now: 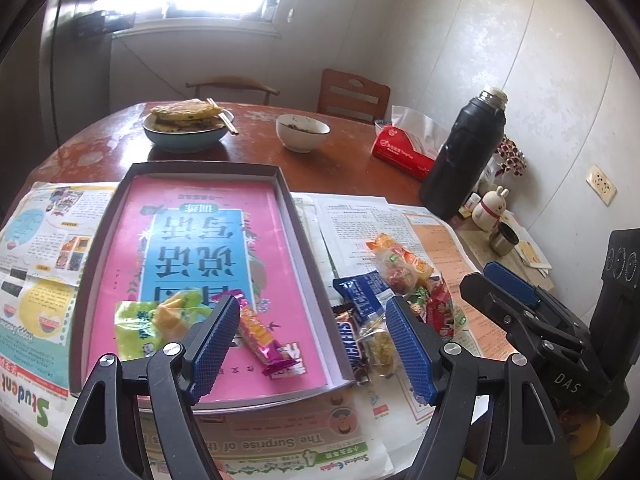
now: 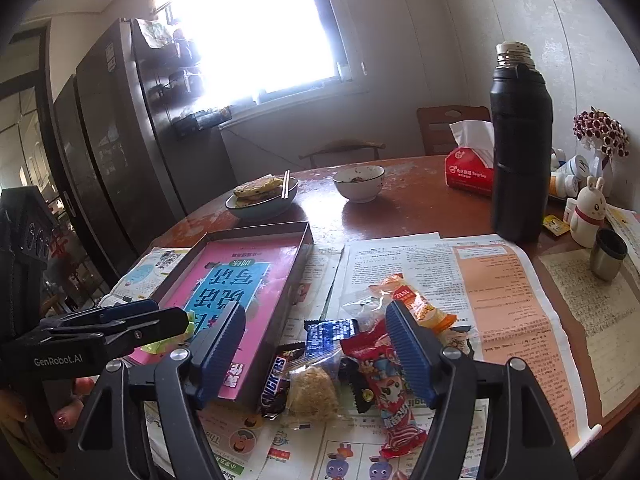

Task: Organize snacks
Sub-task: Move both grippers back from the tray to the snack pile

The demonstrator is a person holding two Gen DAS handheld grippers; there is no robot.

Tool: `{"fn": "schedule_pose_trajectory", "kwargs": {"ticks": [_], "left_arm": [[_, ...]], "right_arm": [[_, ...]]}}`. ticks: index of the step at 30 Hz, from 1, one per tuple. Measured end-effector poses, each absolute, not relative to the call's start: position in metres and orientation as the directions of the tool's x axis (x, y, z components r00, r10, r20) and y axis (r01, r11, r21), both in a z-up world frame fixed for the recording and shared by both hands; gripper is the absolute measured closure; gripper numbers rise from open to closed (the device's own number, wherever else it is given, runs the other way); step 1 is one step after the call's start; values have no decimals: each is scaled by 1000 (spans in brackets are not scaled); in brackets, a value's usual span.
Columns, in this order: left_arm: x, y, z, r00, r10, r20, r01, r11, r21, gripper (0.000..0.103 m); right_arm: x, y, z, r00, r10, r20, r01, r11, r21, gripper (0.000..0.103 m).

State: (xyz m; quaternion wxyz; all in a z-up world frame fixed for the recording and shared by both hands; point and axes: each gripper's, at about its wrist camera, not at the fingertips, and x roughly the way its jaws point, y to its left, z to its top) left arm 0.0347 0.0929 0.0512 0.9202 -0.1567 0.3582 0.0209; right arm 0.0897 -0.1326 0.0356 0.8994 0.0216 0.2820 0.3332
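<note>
Both grippers, left (image 1: 310, 344) and right (image 2: 316, 354), stand wide apart and hold nothing, above the tray (image 1: 304, 236) and snack pile (image 2: 344, 364).

Blown-out daylight from the window (image 2: 256, 36), dim room corners, glare on the table (image 1: 352, 156), heavy fisheye bending.

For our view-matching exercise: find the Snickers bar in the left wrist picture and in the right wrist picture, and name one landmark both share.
Left wrist view: Snickers bar lies low, right of centre, just outside the tray's right wall.
Right wrist view: Snickers bar lies low, left of centre, beside the tray's corner.
Shared landmark: black flask.
</note>
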Motion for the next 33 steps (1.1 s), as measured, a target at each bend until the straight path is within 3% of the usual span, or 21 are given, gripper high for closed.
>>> {"fn": "schedule_pose_trajectory", "kwargs": {"ticks": [33], "left_arm": [[63, 25, 27, 661, -138, -738, -17, 980, -198, 26]], "right_arm": [[98, -190, 16, 658, 532, -533, -499, 838, 220, 29]]}}
